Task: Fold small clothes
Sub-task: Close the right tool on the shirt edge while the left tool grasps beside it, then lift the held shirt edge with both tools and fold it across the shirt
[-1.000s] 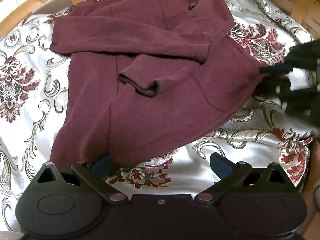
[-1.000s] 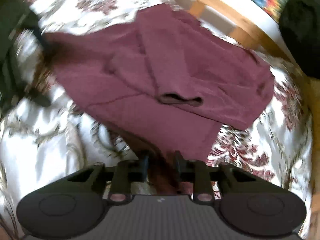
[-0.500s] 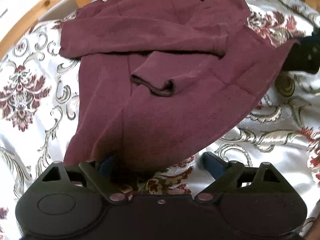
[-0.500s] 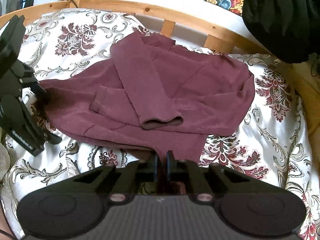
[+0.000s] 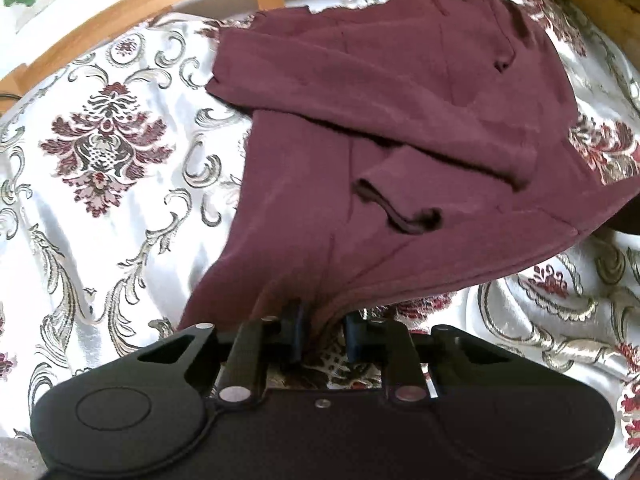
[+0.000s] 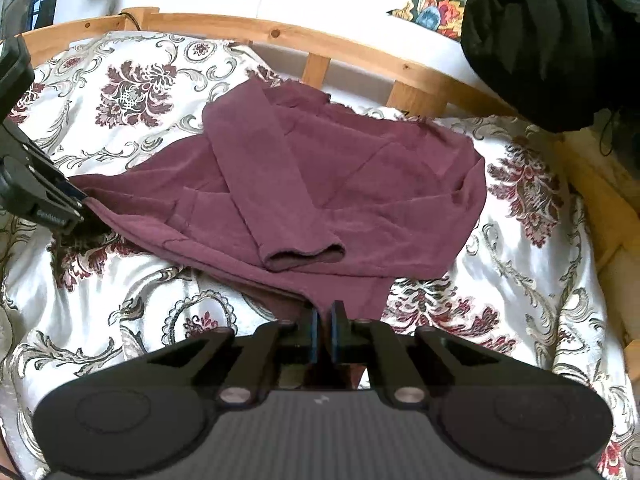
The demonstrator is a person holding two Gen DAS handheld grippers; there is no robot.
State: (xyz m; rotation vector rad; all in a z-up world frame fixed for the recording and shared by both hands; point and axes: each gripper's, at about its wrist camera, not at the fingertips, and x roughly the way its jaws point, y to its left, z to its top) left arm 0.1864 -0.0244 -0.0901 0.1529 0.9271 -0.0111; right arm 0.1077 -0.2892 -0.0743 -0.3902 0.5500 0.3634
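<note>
Nearest me, the right gripper (image 6: 324, 326) has its jaws pinched nearly together on the hem corner of the maroon long-sleeved knit top (image 6: 360, 184). The left gripper (image 5: 322, 330) has just been closing its jaws, now narrow, with the other hem corner bunched between them; from the right wrist view it shows at the garment's far left corner (image 6: 74, 198). Both point downward at a slant toward the cloth. The top lies spread on the white satin bedspread with dark red floral pattern (image 6: 132, 292), both sleeves already crossed over the chest, so the sleeve folds look done. What remains, I'd judge, is bringing the hem up to the shoulders. Beyond runs the light wooden bed rail (image 6: 280, 36).
</note>
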